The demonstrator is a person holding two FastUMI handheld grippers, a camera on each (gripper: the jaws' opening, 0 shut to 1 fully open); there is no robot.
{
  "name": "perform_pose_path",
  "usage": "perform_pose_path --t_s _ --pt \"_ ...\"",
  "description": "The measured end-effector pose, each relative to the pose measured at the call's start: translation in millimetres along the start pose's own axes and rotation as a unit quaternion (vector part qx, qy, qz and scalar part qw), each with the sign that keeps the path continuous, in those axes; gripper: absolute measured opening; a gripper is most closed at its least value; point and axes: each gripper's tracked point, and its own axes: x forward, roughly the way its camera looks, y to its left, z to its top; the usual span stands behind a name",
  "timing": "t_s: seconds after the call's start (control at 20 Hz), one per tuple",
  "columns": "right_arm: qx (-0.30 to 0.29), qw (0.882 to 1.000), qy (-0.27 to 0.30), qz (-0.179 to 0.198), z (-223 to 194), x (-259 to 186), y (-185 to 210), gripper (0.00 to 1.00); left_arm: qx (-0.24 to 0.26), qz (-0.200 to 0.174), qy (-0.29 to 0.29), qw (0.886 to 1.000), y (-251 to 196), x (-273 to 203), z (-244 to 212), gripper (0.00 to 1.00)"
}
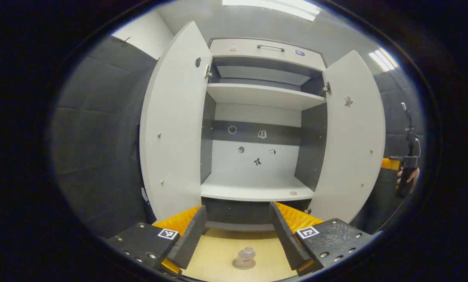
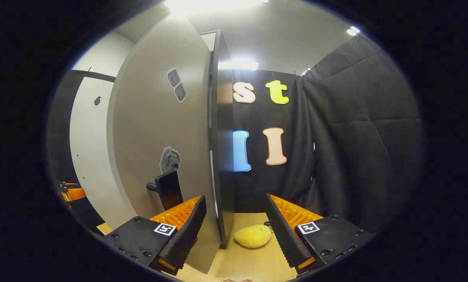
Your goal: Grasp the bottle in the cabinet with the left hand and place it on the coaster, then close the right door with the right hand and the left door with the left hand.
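Approaching the right door, we are holding the right gripper released, door edge between fingers; push behind it squarely. Bottle sits on coaster below the released left gripper.

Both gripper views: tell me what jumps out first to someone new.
In the left gripper view, the cabinet stands wide open, its shelves bare, and a small bottle sits on a coaster on the wooden table below. In the right gripper view, the right door looms close, with a yellow plush toy on the table beside its lower edge.
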Motion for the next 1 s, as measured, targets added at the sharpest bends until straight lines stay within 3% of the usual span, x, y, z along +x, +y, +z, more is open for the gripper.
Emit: perform_pose_path --t_s 0.6,0.75,0.95,1.0 --pt "0.017 1.000 -0.005 0.013 -1 23 101 0.97 -0.022 0.013 -0.003 1.000 69 -18 -7 0.93" --pt "0.014 1.000 -0.005 0.012 -2 40 123 0.97 -0.027 0.027 -0.019 0.999 93 -32 -2 0.90" --pt "0.005 1.000 -0.004 0.022 -13 35 155 0.97 -0.030 0.062 -0.024 0.997 133 -48 -1 0.93" --pt "0.003 1.000 0.001 0.022 -17 34 156 0.92 -0.028 0.069 -0.026 0.997 144 -50 -1 0.93"
